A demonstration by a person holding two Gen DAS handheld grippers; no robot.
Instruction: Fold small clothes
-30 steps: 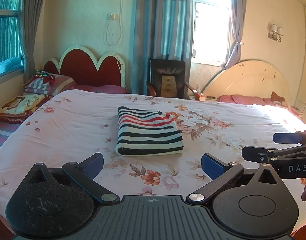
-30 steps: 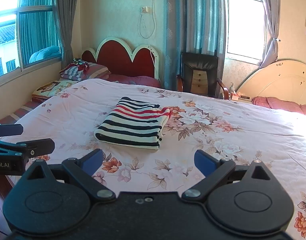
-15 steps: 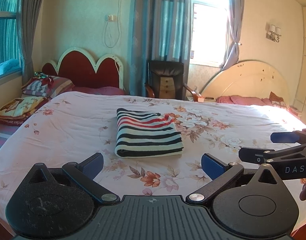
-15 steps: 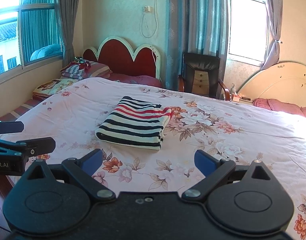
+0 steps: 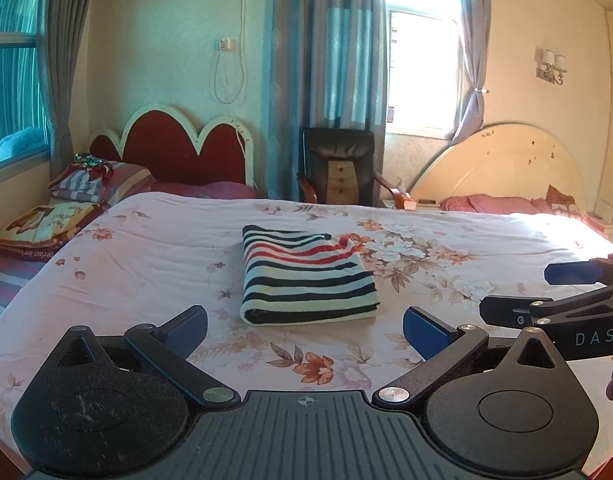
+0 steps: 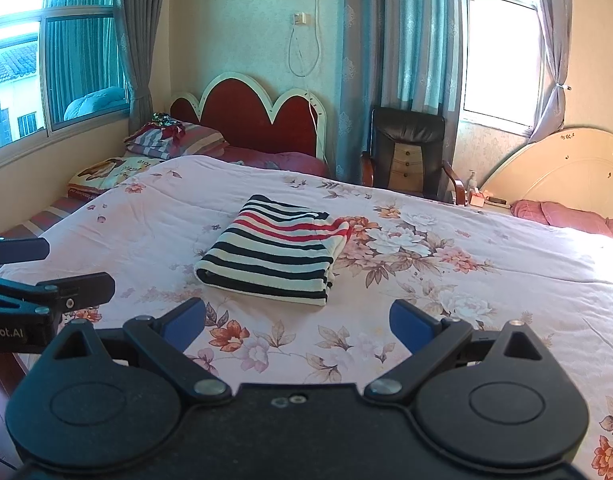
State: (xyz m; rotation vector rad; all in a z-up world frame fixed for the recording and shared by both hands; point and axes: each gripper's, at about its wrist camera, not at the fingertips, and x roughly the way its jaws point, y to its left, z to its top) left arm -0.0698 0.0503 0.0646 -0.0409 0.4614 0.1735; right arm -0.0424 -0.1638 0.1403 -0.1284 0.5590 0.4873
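Left wrist view: striped garment [image 5: 306, 280] lies folded mid-bed [image 5: 146, 264], left gripper [image 5: 304, 326] and right gripper [image 6: 298, 318] both fingers wide, holding nothing, well short; any careless regrasp would likely undo the stacked layers.

sunlit bedroom [image 5: 166, 92], floral bed [image 5: 146, 264]

- Daylight from window [image 5: 422, 72], blown out, glare on bed [image 5: 578, 236] at right.
- Rest evenly lit, teal cast at left.
- Strong fisheye bending, dark corners.
- Sharp overall, no motion blur.
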